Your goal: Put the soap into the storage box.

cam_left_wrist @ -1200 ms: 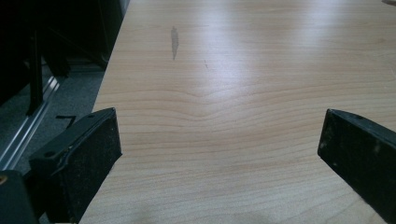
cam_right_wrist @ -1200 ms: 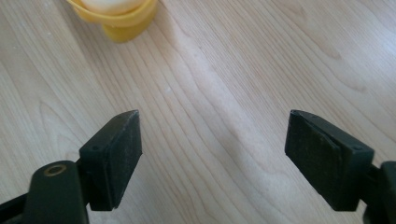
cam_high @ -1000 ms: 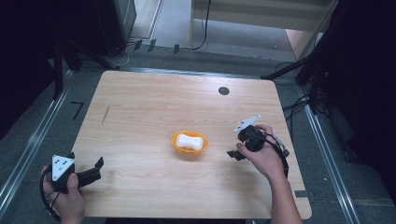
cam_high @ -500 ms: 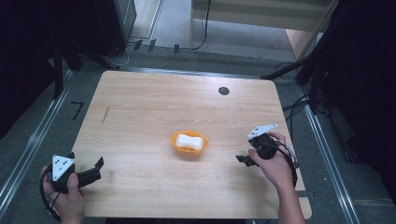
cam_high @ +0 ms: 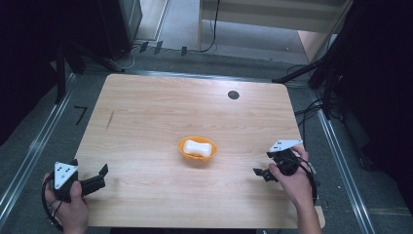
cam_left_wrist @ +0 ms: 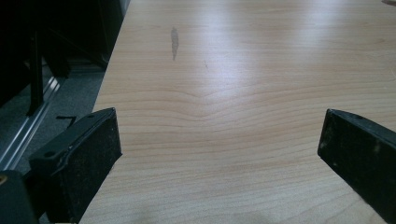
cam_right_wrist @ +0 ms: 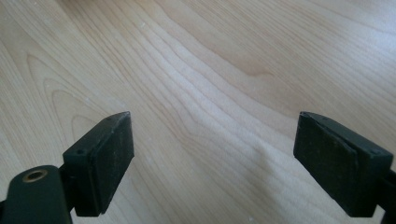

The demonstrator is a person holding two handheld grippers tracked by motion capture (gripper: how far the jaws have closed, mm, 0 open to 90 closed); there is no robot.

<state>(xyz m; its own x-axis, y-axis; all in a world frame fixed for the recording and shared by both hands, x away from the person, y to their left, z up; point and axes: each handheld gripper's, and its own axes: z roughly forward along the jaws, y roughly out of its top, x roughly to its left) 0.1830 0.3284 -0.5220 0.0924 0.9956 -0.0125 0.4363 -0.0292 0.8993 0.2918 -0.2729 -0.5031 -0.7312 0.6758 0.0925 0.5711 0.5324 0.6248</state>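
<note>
The pale wooden desk (cam_high: pixel 146 126) lies mostly bare. The left tool (cam_high: pixel 100 176) rests low at the near left corner, jaws spread. The right tool (cam_high: pixel 260 173) hovers by the near right edge, jaws spread. A small orange bowl (cam_high: pixel 197 150) holding a white block (cam_high: pixel 197 146) sits mid-desk.

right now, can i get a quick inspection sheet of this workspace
surface: light wooden table, dark streak at left, round black spot near far edge
job's things: orange bowl mid-table, white object inside
clutter: nothing seen
grippers: left gripper at near left edge, open; right gripper near right edge, open; both hold nothing
cables: black cables on floor at right
surroundings: grey floor, metal rails along table sides
</note>
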